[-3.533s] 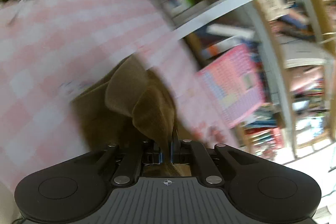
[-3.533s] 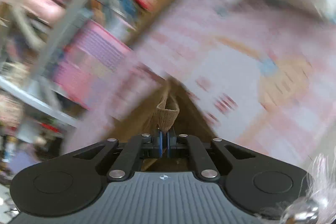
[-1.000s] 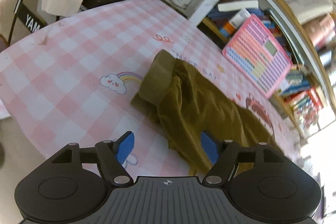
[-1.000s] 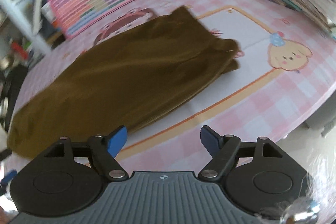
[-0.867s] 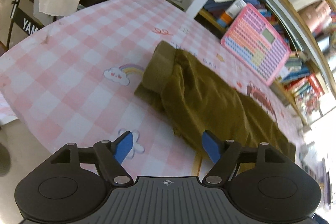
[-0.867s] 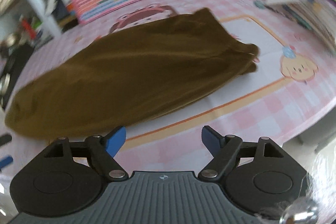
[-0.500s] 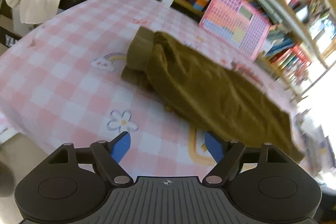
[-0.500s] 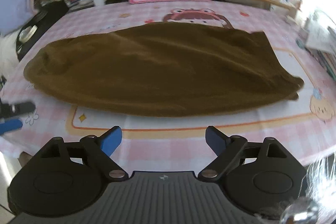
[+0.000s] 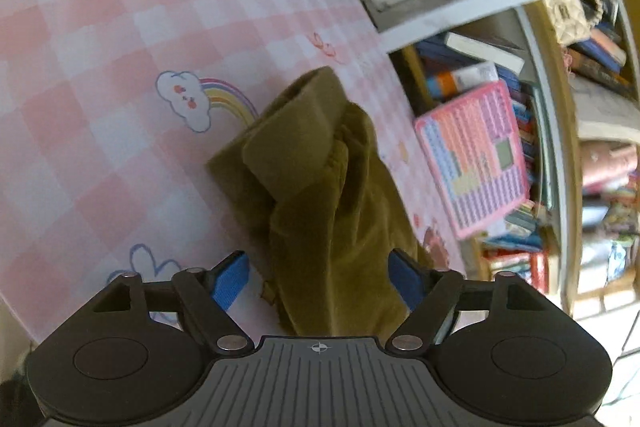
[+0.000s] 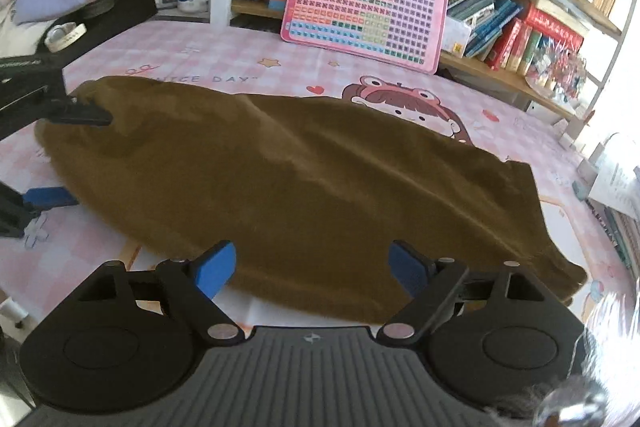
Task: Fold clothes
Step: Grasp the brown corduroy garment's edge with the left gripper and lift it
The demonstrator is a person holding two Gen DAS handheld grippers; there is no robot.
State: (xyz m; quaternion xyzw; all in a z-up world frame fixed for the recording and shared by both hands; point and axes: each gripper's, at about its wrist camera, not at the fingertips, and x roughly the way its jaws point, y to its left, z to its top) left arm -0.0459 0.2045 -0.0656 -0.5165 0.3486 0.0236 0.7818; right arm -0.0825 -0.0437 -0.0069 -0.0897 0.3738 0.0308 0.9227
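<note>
Olive-brown garment (image 10: 304, 179) lies flat & long across the pink checked tablecloth (image 9: 92, 27), w/ one end by the left gripper (image 9: 320, 279) and the far end trailing off toward the table's right edge in the right wrist view. Looks like soft velvety/corduroy-ish fabric, matte nap, faint sheen where it ripples; prob light-to-medium weight, fully limp, so it'll sag & drag if lifted by one point only. Not fragile, not slippery – nap should give the pads decent bite. Near the left gripper there's a thick cuff or waistband (image 9: 296, 131), doubled over and bunched, stiffer than the rest: best place to pinch on that side, at the band edge rather than the loose gathers behind it. Other side: take the near hem/corner, thin single or double layer, so pads need to get under the edge. Tablecloth is smooth printed sheet (clouds, rainbow, cartoon girl), so cloth should slide on it easily. Left gripper: jaws wide but closing, cloth sits between the blue pads, no contact visible yet, nothing held. Right gripper (image 10: 312, 263): jaws wide apart, hovering over the near edge mid-garment, holding nothing. Behind: pink keyboard toy (image 10: 364, 3) leaning on bookshelf (image 10: 520, 27), well clear of the fabric
</note>
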